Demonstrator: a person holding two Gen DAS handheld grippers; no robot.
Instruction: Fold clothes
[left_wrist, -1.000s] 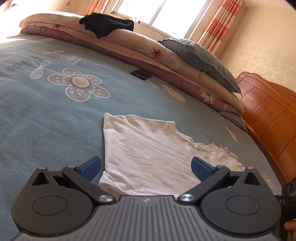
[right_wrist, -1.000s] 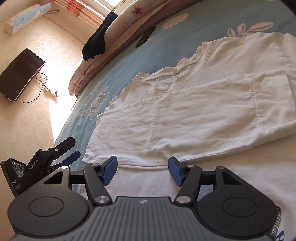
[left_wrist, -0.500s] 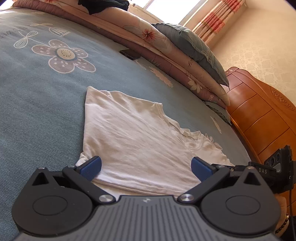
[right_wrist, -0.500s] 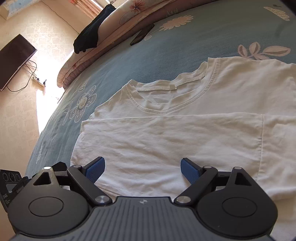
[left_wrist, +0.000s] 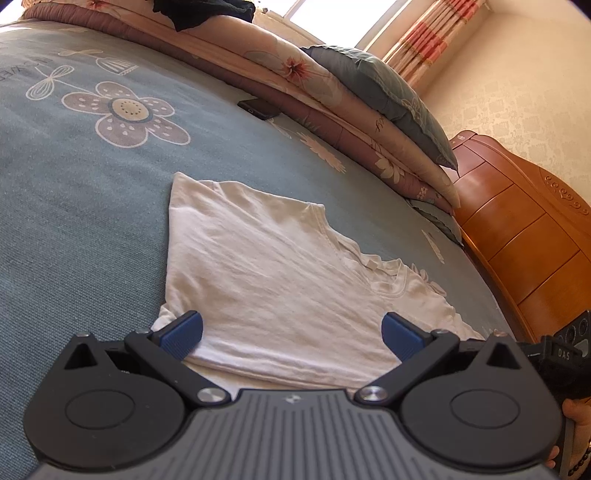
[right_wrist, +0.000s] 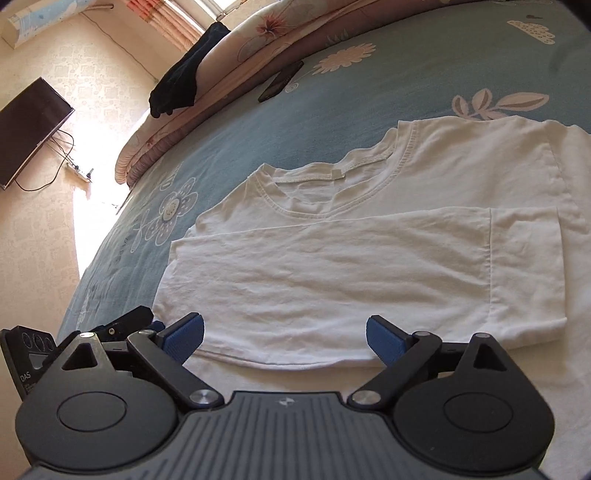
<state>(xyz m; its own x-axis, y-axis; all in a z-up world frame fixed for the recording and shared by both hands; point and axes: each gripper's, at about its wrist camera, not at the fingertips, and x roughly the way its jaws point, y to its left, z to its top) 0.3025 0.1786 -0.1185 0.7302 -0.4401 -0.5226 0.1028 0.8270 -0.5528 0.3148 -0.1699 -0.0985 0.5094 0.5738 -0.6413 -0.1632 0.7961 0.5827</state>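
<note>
Bright daylight from the window (left_wrist: 317, 14) blows out highlights; fisheye bends edges, corners vignette dark.

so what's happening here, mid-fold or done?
Mid-fold. A person holds a tool in each hand over a white T-shirt lying flat on the blue floral bedspread. One side is already folded across the front, collar still showing. The left tool is open with nothing pinched. The right tool has its jaws opening above the near edge of the shirt, nothing gripped between them. A phone lies by the rolled quilt.
</note>
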